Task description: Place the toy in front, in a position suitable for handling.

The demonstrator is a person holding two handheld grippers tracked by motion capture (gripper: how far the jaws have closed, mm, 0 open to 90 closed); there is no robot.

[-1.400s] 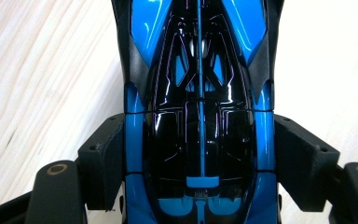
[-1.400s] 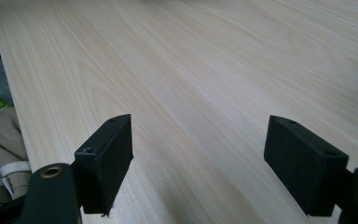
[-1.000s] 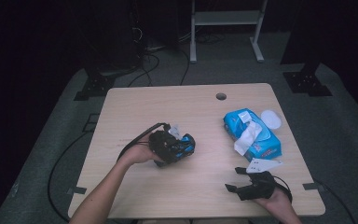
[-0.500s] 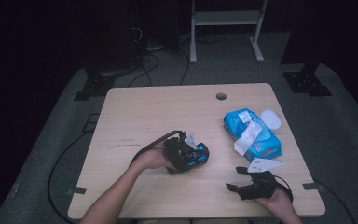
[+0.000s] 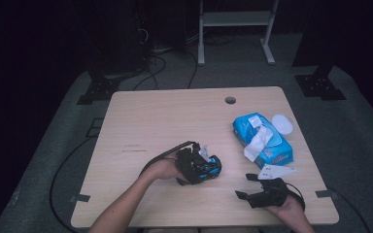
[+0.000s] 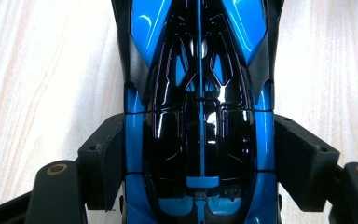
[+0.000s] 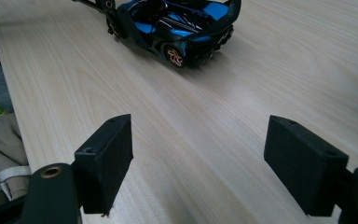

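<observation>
the left gripper (image 6: 199, 154) clamps its pads on both flanks of the blue-and-black toy car (image 6: 199, 93), whose nose and tail are cut off here; it sits on the table (image 5: 150, 121), half hidden by the hand; the right gripper (image 7: 212, 158) gapes empty near the front edge, beside the wipes pack (image 5: 264, 141).
</observation>
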